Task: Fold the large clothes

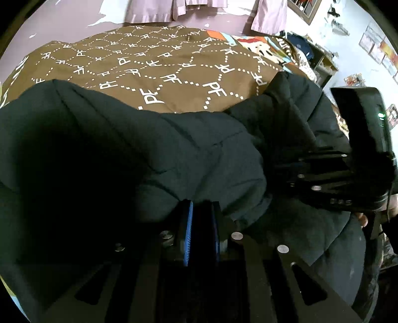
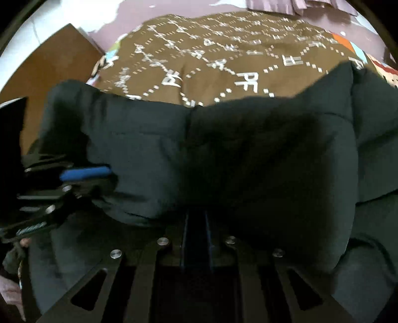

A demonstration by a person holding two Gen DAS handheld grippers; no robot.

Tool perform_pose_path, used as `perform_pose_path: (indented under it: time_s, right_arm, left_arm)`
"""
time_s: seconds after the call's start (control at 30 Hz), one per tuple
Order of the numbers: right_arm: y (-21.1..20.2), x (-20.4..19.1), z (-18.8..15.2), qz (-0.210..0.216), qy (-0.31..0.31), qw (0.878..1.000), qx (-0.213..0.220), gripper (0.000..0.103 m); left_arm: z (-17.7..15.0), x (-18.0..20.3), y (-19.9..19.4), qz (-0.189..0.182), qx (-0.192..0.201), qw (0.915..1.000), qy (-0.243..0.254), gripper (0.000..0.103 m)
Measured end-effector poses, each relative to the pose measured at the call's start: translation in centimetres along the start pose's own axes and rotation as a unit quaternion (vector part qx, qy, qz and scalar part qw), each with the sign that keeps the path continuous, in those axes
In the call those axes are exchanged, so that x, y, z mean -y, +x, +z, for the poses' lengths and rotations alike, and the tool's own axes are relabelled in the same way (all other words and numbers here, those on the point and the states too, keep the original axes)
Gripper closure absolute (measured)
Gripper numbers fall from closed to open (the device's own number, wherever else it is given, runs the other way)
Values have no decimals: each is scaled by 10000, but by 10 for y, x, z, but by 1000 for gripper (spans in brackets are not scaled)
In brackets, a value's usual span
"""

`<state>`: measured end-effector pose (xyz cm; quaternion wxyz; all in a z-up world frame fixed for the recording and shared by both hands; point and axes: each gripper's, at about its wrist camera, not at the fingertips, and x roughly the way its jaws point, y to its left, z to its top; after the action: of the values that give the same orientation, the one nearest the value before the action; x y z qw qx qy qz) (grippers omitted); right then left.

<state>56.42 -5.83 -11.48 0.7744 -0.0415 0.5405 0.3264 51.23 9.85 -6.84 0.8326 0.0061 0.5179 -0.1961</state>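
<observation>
Your left gripper has its two fingers drawn close together, their ribbed blue pads pinching a fold of the dark puffer jacket. The black metal finger mounts below the pads are flat plates with round silver screw heads.

Your right gripper is likewise closed on the jacket; its narrow fingers vanish into the padded cloth right at the tips, with only a thin dark slot between them. In the left wrist view this gripper enters from the jacket's right side, a blocky black body with a small green light, its finger ends buried in the fabric. In the right wrist view your left gripper reaches in from the jacket's left side, one blue pad lying against the cloth.

The jacket is thick, matte and very dark green-black, quilted in broad soft channels with stitched seams. It bulges up between the two grippers as a rounded hump, held along its near edge.

Beyond the jacket lies a brown bedspread, smooth and flat, printed with white dotted diamonds and white letters. Beyond the bedspread's far edge hang pale mauve curtains. To the bedspread's right, a colourful cartoon-print blanket shows. In the right wrist view, a plain brown wooden panel stands left of the bedspread.
</observation>
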Motion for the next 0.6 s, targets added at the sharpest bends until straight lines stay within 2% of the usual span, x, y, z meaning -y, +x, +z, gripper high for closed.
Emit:
perform_pose_path:
  time_s: [0.17,0.27,0.33,0.47,0.6]
  right_arm:
    - [-27,3,-7,-2,-71,9993,356,94]
    - [-59,18,-10,-355,1,9965,763,94]
    - [-70,31,-8,-589,145,9943,876,94]
    - [-53,56,-8,-596,452,9959,518,101]
    - [-34,57,-13,-650,456,9955,512,102]
  left_arm:
    - [-1,12,1,298,102,9993,197,92]
    - [-5,12,-6,262,293,9991,158,92]
    - [-8,10,-9,186,317,9993,91,92]
    - [-9,12,-7,218,225,9995,75,92]
    - [-8,22,0,524,140,9980,309,92]
